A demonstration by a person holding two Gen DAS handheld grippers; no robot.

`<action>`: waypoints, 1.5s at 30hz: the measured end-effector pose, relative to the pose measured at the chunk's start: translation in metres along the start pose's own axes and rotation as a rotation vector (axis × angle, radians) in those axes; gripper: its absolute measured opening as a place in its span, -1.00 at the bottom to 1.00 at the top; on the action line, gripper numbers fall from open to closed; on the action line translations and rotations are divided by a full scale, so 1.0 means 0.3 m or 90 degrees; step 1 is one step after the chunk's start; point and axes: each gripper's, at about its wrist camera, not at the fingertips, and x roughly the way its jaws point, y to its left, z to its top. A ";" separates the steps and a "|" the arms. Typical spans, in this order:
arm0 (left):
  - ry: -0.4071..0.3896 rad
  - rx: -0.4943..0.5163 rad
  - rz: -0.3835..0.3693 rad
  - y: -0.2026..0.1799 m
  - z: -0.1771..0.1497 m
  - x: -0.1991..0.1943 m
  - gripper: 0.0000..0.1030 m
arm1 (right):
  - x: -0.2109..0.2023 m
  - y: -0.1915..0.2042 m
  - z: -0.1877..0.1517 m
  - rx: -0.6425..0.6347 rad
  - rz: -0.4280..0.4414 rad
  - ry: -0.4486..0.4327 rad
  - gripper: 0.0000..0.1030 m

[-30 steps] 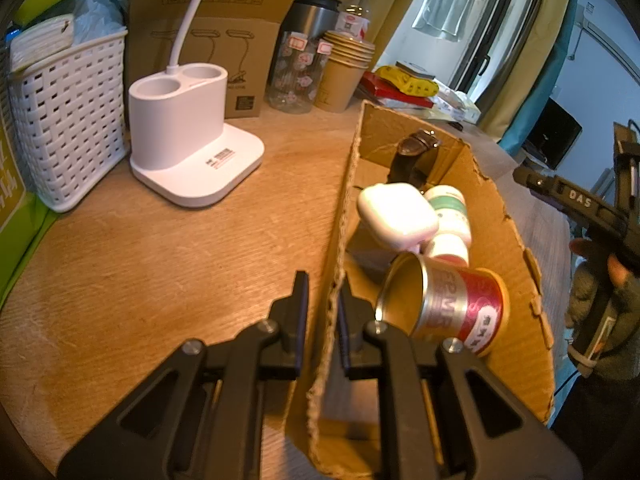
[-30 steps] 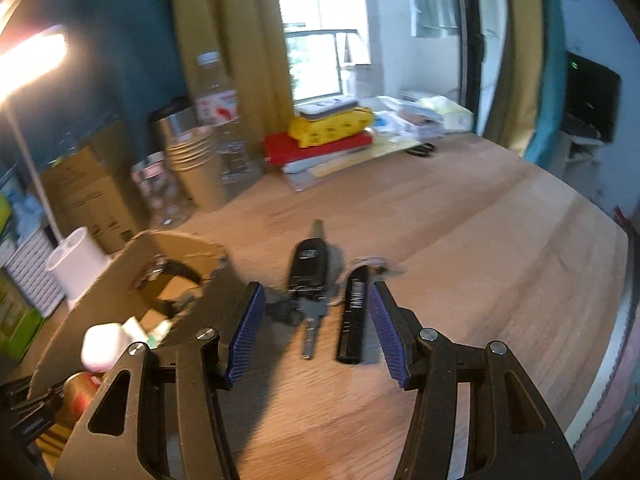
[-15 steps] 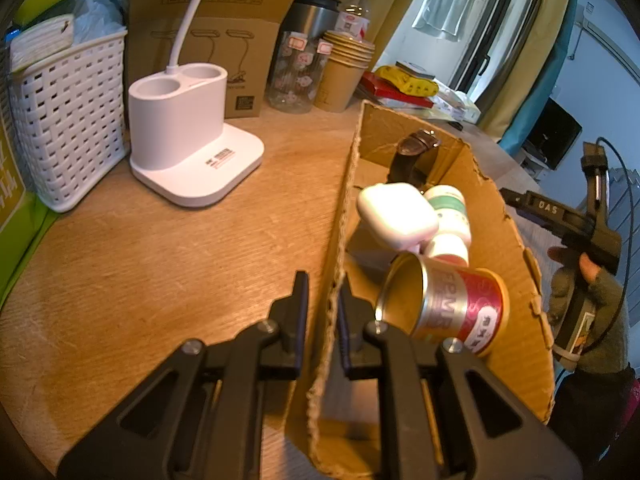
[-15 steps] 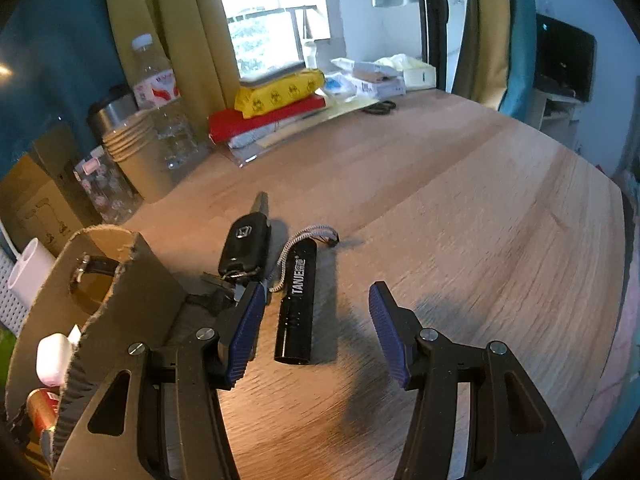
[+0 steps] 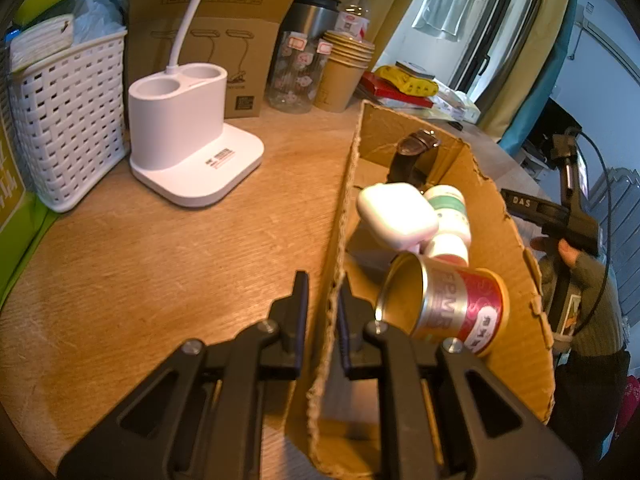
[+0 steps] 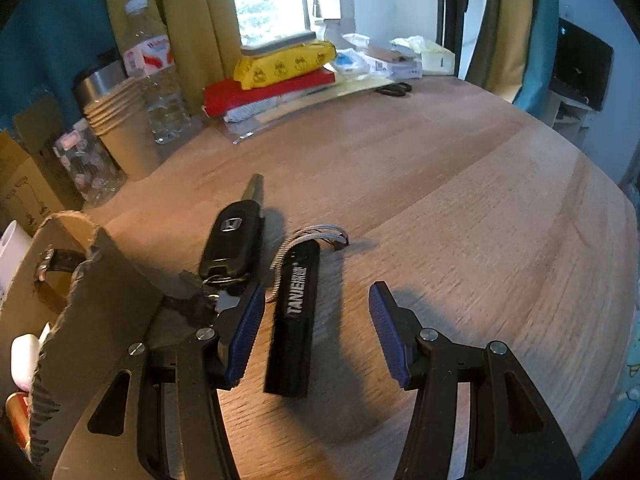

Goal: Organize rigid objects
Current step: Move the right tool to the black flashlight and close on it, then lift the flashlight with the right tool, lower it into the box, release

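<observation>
Right wrist view: the right gripper (image 6: 316, 336) hangs with jaws spread around the black flashlight (image 6: 294, 320) on the bench (image 6: 460, 208), its long axis running between them. The left gripper (image 5: 322, 314) pinches the cardboard box (image 5: 340, 240) wall.

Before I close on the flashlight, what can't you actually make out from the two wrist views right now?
- Left wrist view: the cardboard box floor under the tin can and white case is hidden by them.
- Left wrist view: the watch face is turned away.
- Right wrist view: the key ring below the car key is covered by the box wall and a right gripper finger.
- Right wrist view: the flashlight near end is motion-blurred.
</observation>
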 end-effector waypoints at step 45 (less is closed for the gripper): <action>0.001 0.000 -0.001 -0.001 -0.001 0.000 -0.73 | -0.110 -0.015 -0.023 -0.043 -0.007 -0.052 -0.60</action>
